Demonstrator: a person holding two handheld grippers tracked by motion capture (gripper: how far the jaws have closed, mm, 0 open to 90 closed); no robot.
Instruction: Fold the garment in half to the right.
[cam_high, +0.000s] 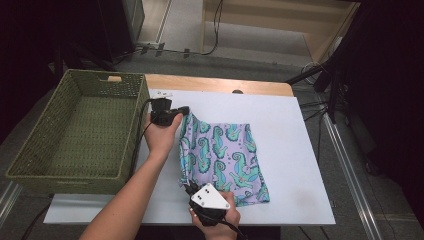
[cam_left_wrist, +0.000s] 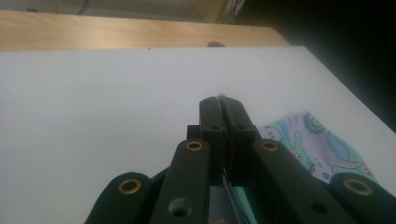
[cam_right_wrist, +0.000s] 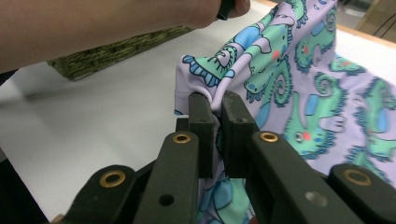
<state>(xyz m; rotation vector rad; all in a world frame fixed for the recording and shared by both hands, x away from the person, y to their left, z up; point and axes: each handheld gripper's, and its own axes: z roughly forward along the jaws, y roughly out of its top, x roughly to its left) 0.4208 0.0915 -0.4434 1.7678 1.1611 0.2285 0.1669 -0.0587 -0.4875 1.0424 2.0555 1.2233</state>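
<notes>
the printed shorts (cam_high: 225, 157) are light, limp, stretchy fabric; grip at hemmed edges. left gripper (cam_high: 184, 111) and right gripper (cam_right_wrist: 218, 100) each pinch the left edge.

- A white table (cam_high: 300, 150) with a wooden strip (cam_high: 220, 84) along its far edge.
- Grey floor (cam_high: 190, 60) with black cables (cam_high: 215, 30).
- Dark corners all around.

Basket (cam_high: 75, 132) at the left of the bench (cam_high: 295, 150); cloth (cam_high: 225, 155) on the bench to its right, its left edge between left gripper (cam_high: 186, 109), behind, and right gripper (cam_high: 186, 187), in front.
</notes>
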